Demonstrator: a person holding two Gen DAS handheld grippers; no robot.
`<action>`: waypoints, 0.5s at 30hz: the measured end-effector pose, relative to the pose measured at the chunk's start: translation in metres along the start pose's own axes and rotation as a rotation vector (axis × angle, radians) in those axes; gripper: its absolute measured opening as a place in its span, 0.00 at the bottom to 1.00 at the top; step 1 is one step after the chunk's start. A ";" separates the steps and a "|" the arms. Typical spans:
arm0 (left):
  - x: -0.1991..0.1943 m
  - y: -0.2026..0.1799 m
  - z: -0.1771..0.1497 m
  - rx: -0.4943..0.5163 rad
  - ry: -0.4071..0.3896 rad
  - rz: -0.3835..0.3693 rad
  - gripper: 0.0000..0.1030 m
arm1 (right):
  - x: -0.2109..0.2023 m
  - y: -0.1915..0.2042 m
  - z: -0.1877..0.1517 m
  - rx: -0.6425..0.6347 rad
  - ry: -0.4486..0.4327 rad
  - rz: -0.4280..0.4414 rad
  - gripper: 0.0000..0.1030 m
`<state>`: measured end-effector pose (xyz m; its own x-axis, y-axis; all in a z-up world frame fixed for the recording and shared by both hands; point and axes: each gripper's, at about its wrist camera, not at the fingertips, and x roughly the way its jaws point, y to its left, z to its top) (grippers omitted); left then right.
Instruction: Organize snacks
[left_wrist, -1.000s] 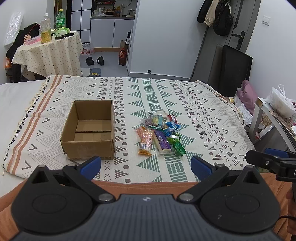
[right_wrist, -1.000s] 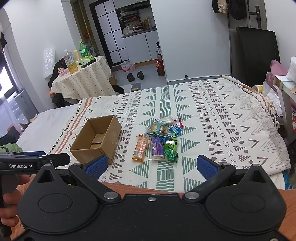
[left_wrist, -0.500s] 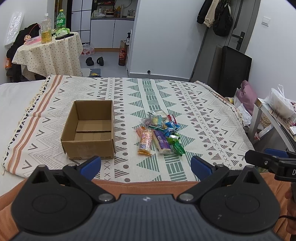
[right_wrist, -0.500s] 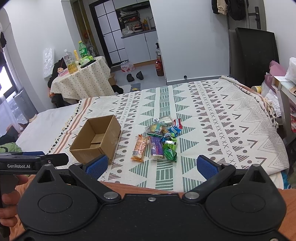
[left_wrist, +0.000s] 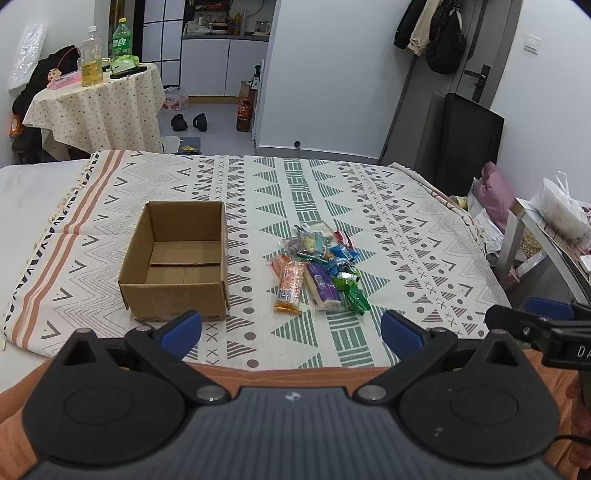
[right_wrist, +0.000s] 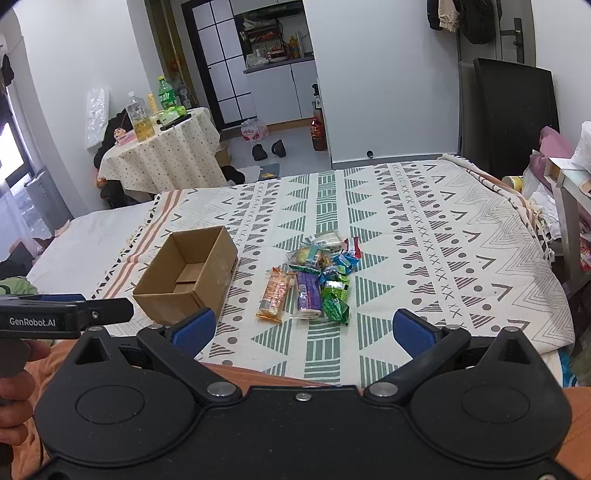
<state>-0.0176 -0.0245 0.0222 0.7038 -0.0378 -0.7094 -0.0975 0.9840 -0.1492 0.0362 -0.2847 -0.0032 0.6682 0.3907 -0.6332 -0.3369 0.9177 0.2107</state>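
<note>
An empty open cardboard box (left_wrist: 177, 262) (right_wrist: 188, 273) sits on the patterned bedspread (left_wrist: 332, 195). To its right lies a small pile of wrapped snacks (left_wrist: 319, 266) (right_wrist: 314, 273): an orange pack (left_wrist: 290, 286), a purple pack (left_wrist: 321, 286), green and blue wrappers. My left gripper (left_wrist: 291, 332) is open, held back near the bed's front edge, short of the box and the snacks. My right gripper (right_wrist: 303, 332) is also open with nothing between its fingers, in front of the pile. Each gripper shows at the side of the other's view.
A round table (left_wrist: 96, 107) with bottles stands beyond the bed at the left. A dark chair (left_wrist: 469, 136) and a cluttered side table (left_wrist: 554, 229) are at the right. A person's orange-clad lap (left_wrist: 295, 373) lies under both grippers.
</note>
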 end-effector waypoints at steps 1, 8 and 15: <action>0.002 0.000 0.001 -0.002 0.002 -0.002 1.00 | 0.002 0.001 0.000 -0.001 0.003 0.000 1.00; 0.022 0.002 0.008 -0.004 0.020 -0.007 1.00 | 0.017 -0.002 0.003 -0.008 0.012 -0.012 1.00; 0.046 0.005 0.013 -0.017 0.030 -0.018 1.00 | 0.035 -0.013 0.007 0.010 0.022 -0.027 1.00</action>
<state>0.0234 -0.0193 -0.0027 0.6842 -0.0606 -0.7268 -0.0978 0.9799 -0.1737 0.0681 -0.2821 -0.0230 0.6617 0.3646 -0.6552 -0.3125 0.9284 0.2010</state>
